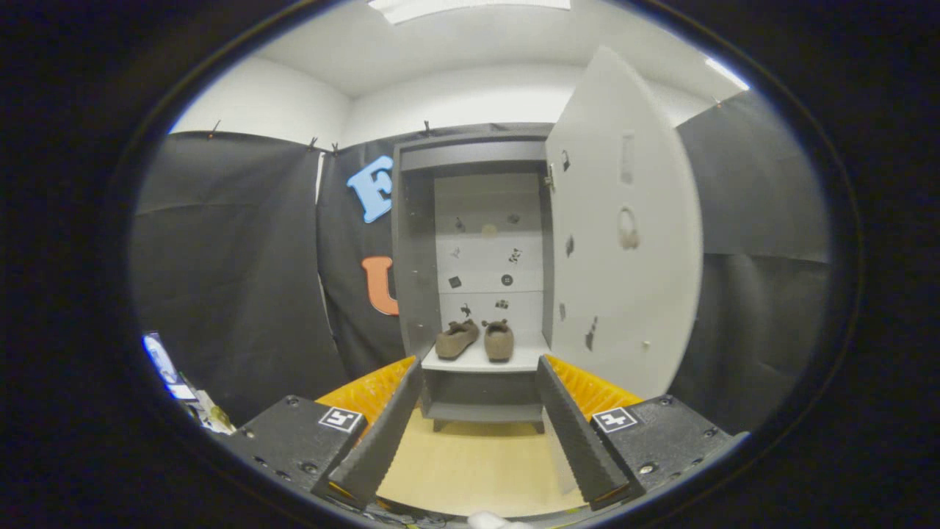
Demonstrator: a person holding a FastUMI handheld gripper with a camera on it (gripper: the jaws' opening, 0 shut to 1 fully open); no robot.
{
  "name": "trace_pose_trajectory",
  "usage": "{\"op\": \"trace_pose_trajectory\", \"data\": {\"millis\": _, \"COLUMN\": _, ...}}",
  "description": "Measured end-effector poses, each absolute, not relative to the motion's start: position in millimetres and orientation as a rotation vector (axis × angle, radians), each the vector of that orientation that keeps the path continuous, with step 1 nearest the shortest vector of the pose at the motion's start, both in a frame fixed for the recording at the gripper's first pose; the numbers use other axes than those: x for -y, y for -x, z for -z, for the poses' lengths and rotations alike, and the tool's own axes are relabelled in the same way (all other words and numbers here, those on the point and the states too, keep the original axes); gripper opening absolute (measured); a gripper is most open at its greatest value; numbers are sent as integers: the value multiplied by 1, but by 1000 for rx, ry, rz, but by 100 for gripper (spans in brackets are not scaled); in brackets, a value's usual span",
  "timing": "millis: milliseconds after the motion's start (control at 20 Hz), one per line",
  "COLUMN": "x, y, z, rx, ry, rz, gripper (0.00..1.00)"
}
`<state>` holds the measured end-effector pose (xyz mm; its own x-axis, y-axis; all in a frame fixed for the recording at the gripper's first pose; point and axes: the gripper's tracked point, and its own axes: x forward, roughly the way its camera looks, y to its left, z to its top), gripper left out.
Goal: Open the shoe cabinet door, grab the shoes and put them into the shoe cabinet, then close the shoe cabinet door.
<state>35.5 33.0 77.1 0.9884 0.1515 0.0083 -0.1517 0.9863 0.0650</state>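
So the shoe cabinet (470,158) stands against the booth wall, a tall grey box with flat matte panels, and its door (624,220) is swung wide to the right, so I've got a straight view in. The door is a smooth pale slab with a few small stickers on it. The shoes (476,339) are already parked side by side on the pale shelf (477,361), heels toward me; they look like soft fuzzy brown slippers. My claw (477,389) is spread wide and holding nothing, well back from the cabinet above the light wood floor (470,463). I reckon closing the door is what's left.
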Motion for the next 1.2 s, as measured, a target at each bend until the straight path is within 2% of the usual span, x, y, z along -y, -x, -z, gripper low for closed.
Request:
{"op": "trace_pose_trajectory", "data": {"millis": 250, "x": 50, "y": 26, "z": -71, "rx": 8, "ry": -38, "rz": -48, "gripper": 99}}
{"op": "trace_pose_trajectory", "data": {"millis": 500, "x": 155, "y": 27, "z": -62, "rx": 17, "ry": -41, "rz": 33, "gripper": 98}}
{"op": "trace_pose_trajectory", "data": {"millis": 800, "x": 230, "y": -23, "z": -43, "rx": 14, "ry": -48, "rz": -31, "gripper": 99}}
{"op": "trace_pose_trajectory", "data": {"millis": 1200, "x": 208, "y": -104, "z": -34, "rx": -14, "ry": -72, "rz": -210, "gripper": 98}}
